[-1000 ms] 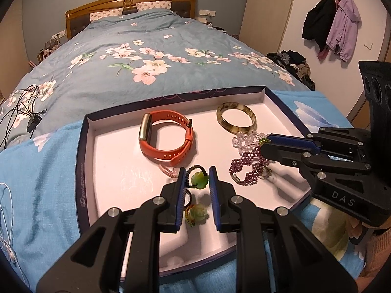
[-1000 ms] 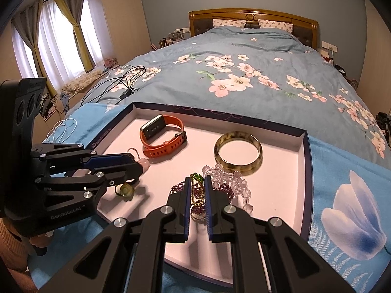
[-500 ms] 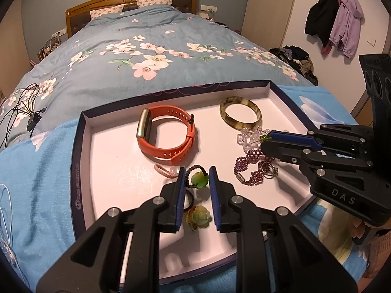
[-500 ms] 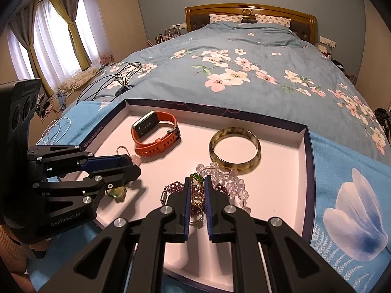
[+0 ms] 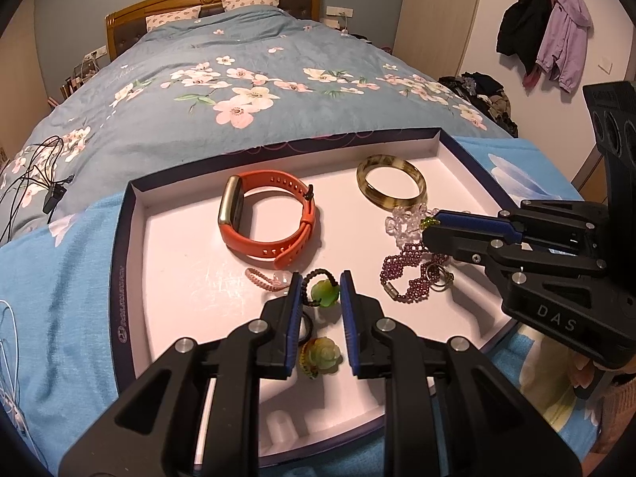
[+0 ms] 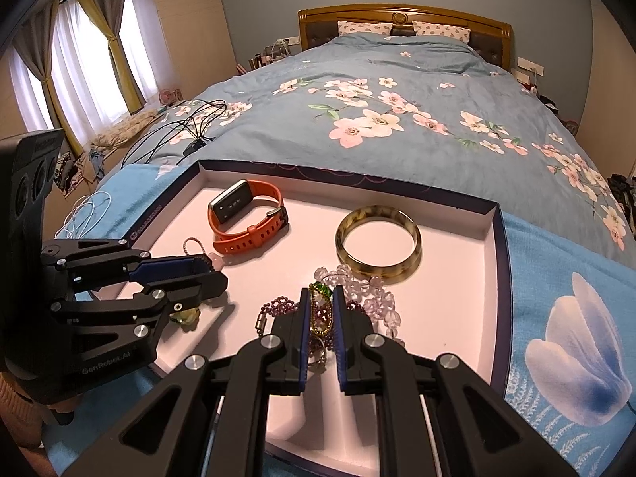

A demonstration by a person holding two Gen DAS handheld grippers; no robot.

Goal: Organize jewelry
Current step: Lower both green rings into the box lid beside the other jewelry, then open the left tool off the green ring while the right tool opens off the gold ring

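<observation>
My left gripper [image 5: 321, 283] is closed on a green charm [image 5: 325, 293] low in the frame, just above a pale rose charm [image 5: 322, 354] lying in the tray [image 5: 119, 278]. My right gripper [image 6: 321, 298] is pinched on a green-and-gold beaded piece [image 6: 320, 310] at lower centre, over the purple beads [image 6: 278, 305] and clear beads [image 6: 367, 290]. Farther up, the orange watch [image 6: 246, 218] lies left of the bangle [image 6: 377, 242]. Beyond the tray spreads the floral bed [image 6: 377, 91].
</observation>
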